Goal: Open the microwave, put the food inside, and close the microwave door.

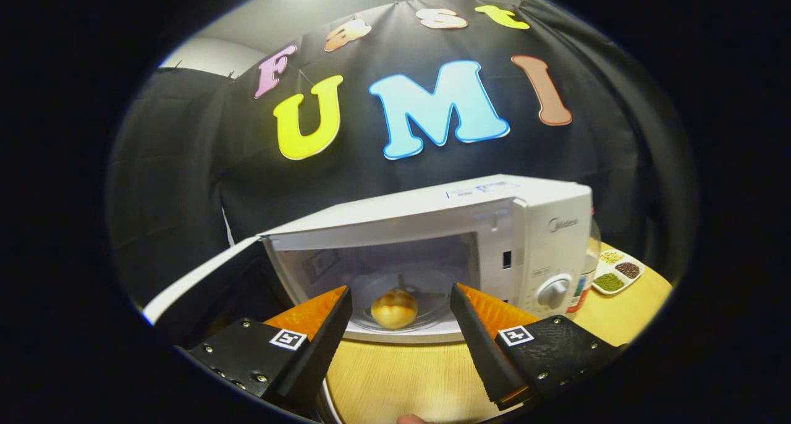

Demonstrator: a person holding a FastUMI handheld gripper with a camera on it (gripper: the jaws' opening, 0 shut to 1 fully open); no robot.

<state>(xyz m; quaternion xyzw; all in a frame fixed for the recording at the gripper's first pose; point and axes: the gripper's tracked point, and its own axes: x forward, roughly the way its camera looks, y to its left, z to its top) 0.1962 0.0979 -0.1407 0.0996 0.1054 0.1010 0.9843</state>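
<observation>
At the centre of the frame stood a white microwave (432, 226) on a pale wooden table (401, 374), its door (204, 282) swung wide open toward the lower left, the dark inner face of the door turned to the camera. Inside the lit cavity, a little below the middle of the frame, a round golden bun (394, 308) sat on the clear glass turntable (426, 285), near its front edge. The gripper (401, 300) was at the bottom of the frame with its two fingers spread well apart, empty, their tips reaching up to the lip of the microwave's opening on either side of the bun; the bun lay beyond them, seen through the gap, touched by neither. On the microwave's right-hand panel, right of centre, a round dial (553, 291) faced forward. Just behind the microwave's right side a clear bottle (586, 269) showed partly, and farther right, toward the table's edge, lay a small white divided dish (618, 272) with green, dark and pale grains in separate compartments. At the very bottom edge a fingertip (411, 419) of a person peeked in.
</observation>
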